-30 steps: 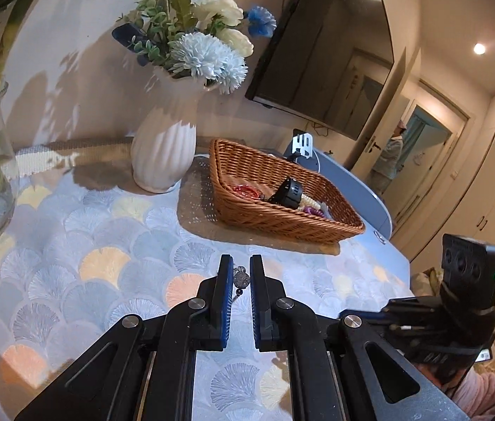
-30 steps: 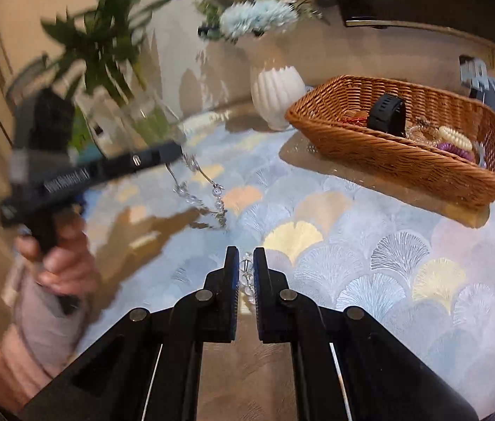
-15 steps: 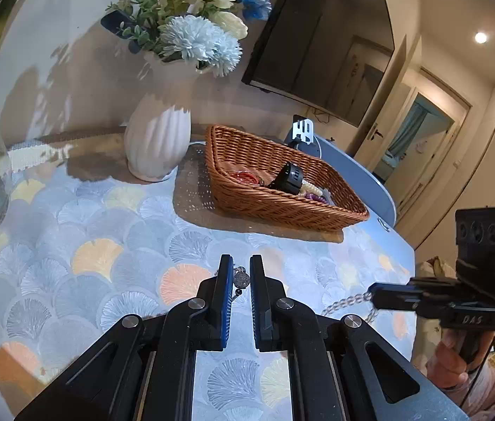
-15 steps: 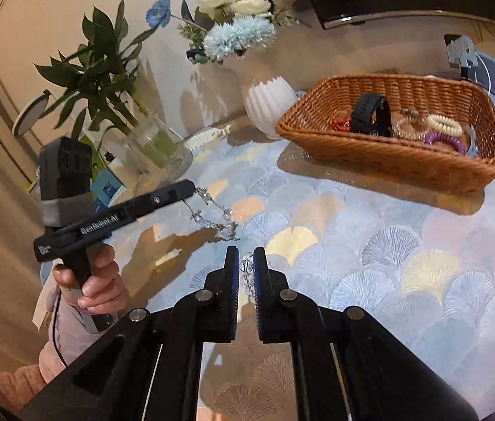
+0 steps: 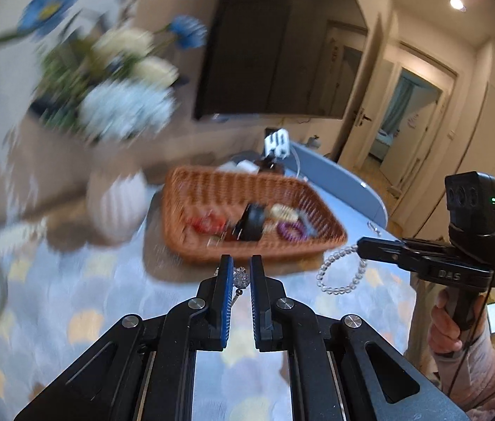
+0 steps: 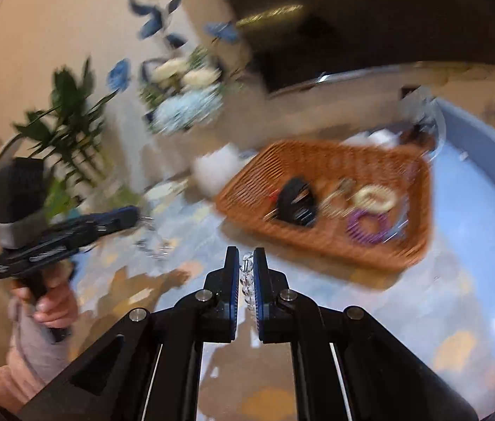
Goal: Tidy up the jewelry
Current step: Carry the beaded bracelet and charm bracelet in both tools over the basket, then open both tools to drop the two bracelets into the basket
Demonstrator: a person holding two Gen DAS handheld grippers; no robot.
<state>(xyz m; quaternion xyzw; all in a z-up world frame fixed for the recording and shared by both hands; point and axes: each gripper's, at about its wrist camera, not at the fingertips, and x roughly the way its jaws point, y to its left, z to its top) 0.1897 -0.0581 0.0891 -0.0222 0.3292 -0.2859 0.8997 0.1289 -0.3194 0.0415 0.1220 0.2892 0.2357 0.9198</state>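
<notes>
The left gripper (image 5: 239, 277) has its fingers (image 5: 226, 280) pinched on a small sparkly charm (image 5: 240, 276), and a thin pin hangs down from it. The right gripper (image 6: 246, 268) has its fingers (image 6: 260, 273) pinched on a string of clear beads (image 6: 246, 280). From the left wrist camera, those beads hang in a loop (image 5: 340, 272) off the tip of the right gripper, up in the air and just beside the basket. The wicker basket (image 5: 191, 217) sits on the counter (image 5: 107, 301), which has a cloth with fan shapes in blue, yellow and orange. Inside the basket lie a black watch (image 5: 252, 224), a red thing, a cream bead ring (image 6: 375, 198) and a purple curly ring (image 6: 367, 226). A white ribbed vase (image 5: 117, 205) with blue and white flowers stands just left of the basket. Much of both views is blurred.
</notes>
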